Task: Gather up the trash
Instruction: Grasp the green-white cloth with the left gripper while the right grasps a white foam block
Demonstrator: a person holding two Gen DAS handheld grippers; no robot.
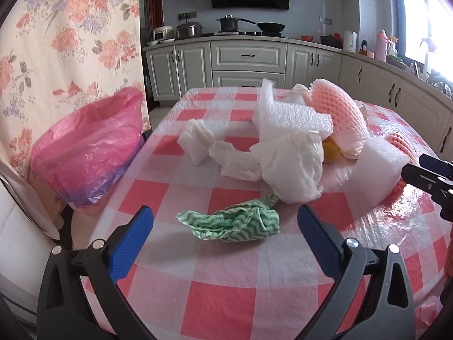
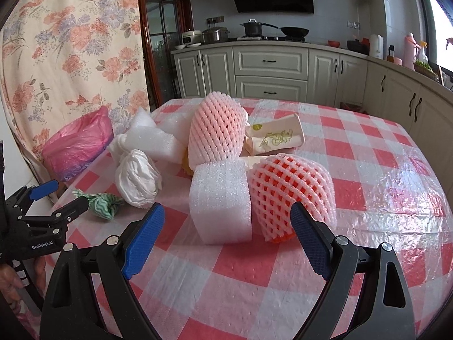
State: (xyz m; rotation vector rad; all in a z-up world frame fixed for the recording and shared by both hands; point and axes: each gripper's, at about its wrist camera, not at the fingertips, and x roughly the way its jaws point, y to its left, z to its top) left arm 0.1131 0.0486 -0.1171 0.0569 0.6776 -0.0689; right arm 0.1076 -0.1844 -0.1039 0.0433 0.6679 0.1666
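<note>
**Both grippers wide open over the trash pile**

Left wrist view: the left gripper [image 1: 225, 223] is spread wide with nothing in it, and the crumpled green zigzag cloth [image 1: 236, 222] lies on the red-and-white checked tablecloth [image 1: 226, 297] right between its blue pads [image 1: 131, 243] — not touching either one. Just past the cloth sits a wadded white plastic bag [image 1: 286, 167], with white foam sheets [image 1: 286, 113] and a pink foam fruit net [image 1: 342, 110] further ahead. Off to the left of the gripper, beside the table, a bin lined with a pink bag [image 1: 87, 144] stands open.

Right wrist view: the right gripper [image 2: 226, 232] is also wide open and empty. Straight ahead of its fingers sit a white foam block [image 2: 220, 201] and an orange-pink fruit net [image 2: 291, 195], touching each other — a taller pink net behind them. A cream printed packet [image 2: 274, 137] lies further back.
</note>
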